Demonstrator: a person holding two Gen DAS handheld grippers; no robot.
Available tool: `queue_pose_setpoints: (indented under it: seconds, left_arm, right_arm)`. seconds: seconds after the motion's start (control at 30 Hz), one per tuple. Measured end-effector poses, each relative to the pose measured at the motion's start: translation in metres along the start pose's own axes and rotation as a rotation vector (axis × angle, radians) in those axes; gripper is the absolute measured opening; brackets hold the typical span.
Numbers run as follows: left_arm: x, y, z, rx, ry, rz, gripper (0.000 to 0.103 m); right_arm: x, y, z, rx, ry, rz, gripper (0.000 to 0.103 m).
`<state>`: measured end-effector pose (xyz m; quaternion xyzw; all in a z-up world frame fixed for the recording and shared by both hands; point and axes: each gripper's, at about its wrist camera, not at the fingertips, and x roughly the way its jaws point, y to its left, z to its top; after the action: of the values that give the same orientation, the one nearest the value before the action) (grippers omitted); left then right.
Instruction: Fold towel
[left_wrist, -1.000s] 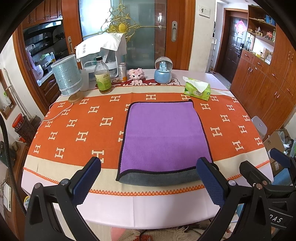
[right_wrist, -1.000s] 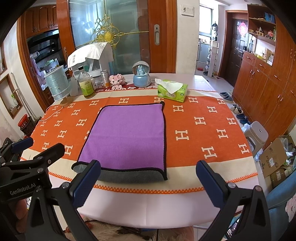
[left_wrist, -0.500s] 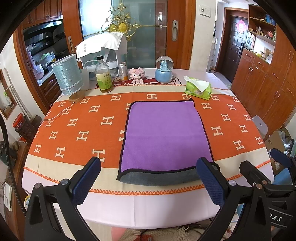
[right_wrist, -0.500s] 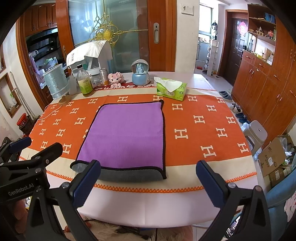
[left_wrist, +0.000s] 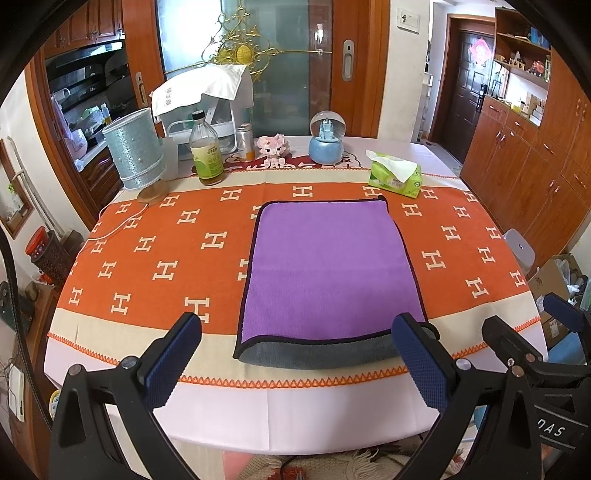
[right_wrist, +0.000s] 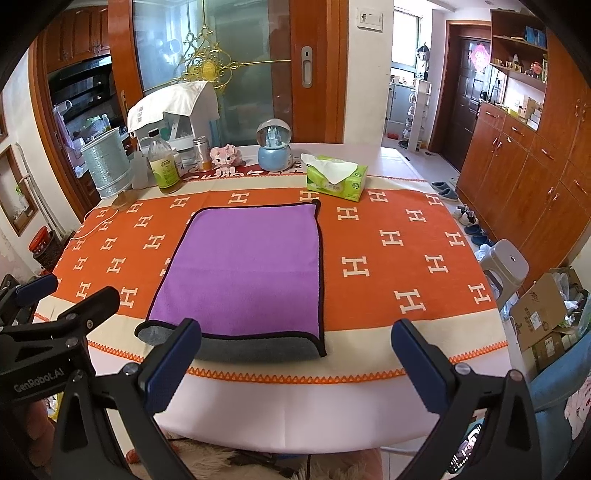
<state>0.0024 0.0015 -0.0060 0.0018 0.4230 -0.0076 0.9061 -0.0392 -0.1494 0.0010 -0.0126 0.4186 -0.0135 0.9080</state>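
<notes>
I see the purple microfibre towel with a thin black border (left_wrist: 330, 269) lying flat in the middle of the tabletop (left_wrist: 295, 413), on the orange cloth with cream H letters (left_wrist: 155, 251). At its near edge a grey layer of the same towel (left_wrist: 317, 352) comes out from under the purple one, so it lies in two layers. The near right corner is slightly lifted.

My left gripper (left_wrist: 295, 365) is above the near edge of the tabletop, just in front of the towel. Its fingers (left_wrist: 173, 363) are spread wide and hold nothing; they do not touch the towel. My right gripper (right_wrist: 295, 367) is beside it at the same edge, also with the fingers (right_wrist: 419, 369) wide apart and holding nothing. In the right wrist view its left finger stands in front of the towel's near left corner.

At the far side of the tabletop stand a green tissue pack (left_wrist: 394, 176), a blue snow globe (left_wrist: 327, 137), a small pink toy figure (left_wrist: 274, 148), a glass bottle with yellow-green label (left_wrist: 207, 151) and a silver-blue lamp with cylinder shade (left_wrist: 135, 151).
</notes>
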Motion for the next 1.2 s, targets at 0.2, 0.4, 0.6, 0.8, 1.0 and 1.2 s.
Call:
queue_pose_setpoints:
  seconds: [0.2,0.4,0.6,0.8,1.0,1.2]
  left_arm:
    - [-0.001,0.007,-0.008,-0.004,0.000,-0.002,0.102]
    - [-0.001,0.009,-0.009,-0.011,-0.002,0.001,0.102]
    - [0.001,0.020,-0.007,-0.022,-0.008,-0.005,0.102]
    - [0.008,0.025,0.004,0.015,-0.031,-0.023,0.102]
    - [0.025,0.040,0.009,0.015,-0.035,-0.010,0.102]
    - [0.053,0.059,0.010,0.005,0.012,0.007,0.102]
  right_arm:
    - [-0.001,0.000,0.001,0.001,-0.006,-0.018,0.103]
    - [0.000,-0.001,0.004,0.000,-0.004,-0.028,0.103]
    - [0.001,0.000,0.007,-0.002,-0.014,-0.040,0.103]
    - [0.008,-0.001,0.010,-0.017,-0.009,-0.053,0.103]
    - [0.027,-0.010,0.013,-0.024,-0.007,-0.106,0.103]
    - [0.051,-0.023,0.011,-0.038,0.024,-0.110,0.103]
